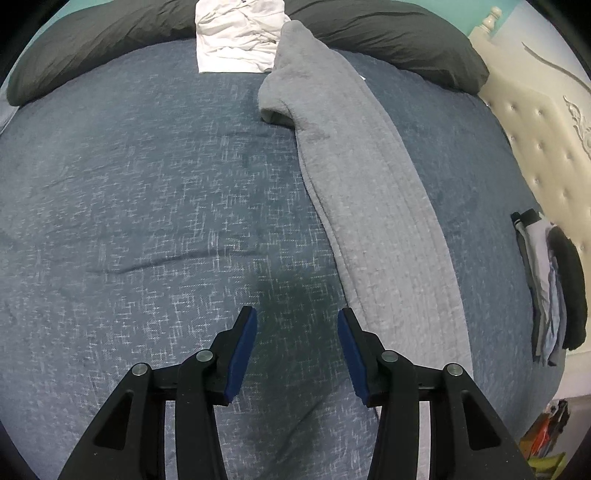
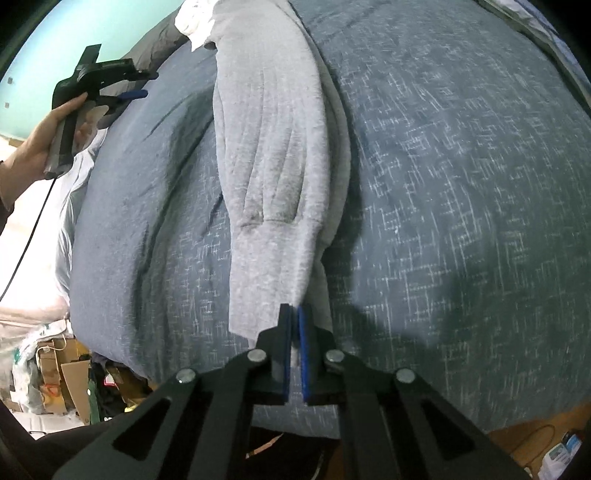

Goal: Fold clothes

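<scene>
The grey garment (image 1: 369,177) lay folded into a long strip across the blue bedspread (image 1: 147,184), running from its far edge toward the near side. Beyond the garment's far end sat a crumpled white cloth (image 1: 236,40) against a dark pillow (image 1: 388,37). The left gripper (image 1: 297,325) hung just left of the garment's near end, jaws apart with only bedspread between. Well right of the garment lay a stack of folded clothes (image 1: 550,288).

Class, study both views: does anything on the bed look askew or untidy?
Yes. The grey garment lies in a long, bunched strip slanting across the bed, one end doubled over. The white garment near the pillow is crumpled.
</scene>
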The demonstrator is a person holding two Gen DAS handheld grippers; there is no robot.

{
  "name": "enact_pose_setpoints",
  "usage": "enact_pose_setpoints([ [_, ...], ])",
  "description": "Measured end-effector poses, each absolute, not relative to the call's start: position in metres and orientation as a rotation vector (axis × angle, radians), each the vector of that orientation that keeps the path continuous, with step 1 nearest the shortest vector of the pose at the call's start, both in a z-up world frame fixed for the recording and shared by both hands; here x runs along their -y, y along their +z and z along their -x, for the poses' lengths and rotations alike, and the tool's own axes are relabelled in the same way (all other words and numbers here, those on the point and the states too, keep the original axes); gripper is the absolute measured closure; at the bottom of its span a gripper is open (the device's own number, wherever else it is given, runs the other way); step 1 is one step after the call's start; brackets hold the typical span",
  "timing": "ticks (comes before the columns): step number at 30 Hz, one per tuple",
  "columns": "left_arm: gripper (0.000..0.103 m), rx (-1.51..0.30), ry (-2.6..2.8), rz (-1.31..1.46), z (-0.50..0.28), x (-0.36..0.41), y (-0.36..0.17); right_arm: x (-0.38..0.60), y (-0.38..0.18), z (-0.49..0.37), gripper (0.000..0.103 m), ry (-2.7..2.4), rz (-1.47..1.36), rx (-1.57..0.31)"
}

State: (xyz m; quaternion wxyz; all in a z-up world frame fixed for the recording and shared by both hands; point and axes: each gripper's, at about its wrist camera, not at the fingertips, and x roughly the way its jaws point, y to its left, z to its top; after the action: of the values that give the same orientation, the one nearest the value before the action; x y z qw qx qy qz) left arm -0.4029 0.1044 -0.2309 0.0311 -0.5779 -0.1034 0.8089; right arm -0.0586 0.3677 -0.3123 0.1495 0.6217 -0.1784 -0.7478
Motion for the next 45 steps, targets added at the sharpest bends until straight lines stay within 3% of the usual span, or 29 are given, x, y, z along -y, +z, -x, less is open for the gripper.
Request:
enact_pose_setpoints([
  [18, 0.053, 0.318, 2.512, 1.802, 0.397, -0.089, -0.230, -0.391, -0.328, 0.049, 0.100, -2.150, -1.808, 0.516],
  [34, 0.050, 0.289, 2.499, 1.794, 0.402, -0.100, -0.232, -0.403, -0.298, 0.047, 0.097, -2.297, -1.785, 0.407],
  [37, 0.050, 0.300, 2.509, 1.793, 0.404, -0.098, -0.230, -0.394, -0.290, 0.048, 0.093, -2.310, -1.755, 0.375],
  [40, 0.050, 0.308, 2.518, 1.792, 0.405, -0.096, -0.227, -0.384, -0.285, 0.055, 0.076, -2.310, -1.723, 0.360],
  [45, 0.049, 0.297, 2.532, 1.781, 0.407, -0.094, -0.222, -0.364, -0.285, 0.065, 0.074, -2.297, -1.685, 0.341],
])
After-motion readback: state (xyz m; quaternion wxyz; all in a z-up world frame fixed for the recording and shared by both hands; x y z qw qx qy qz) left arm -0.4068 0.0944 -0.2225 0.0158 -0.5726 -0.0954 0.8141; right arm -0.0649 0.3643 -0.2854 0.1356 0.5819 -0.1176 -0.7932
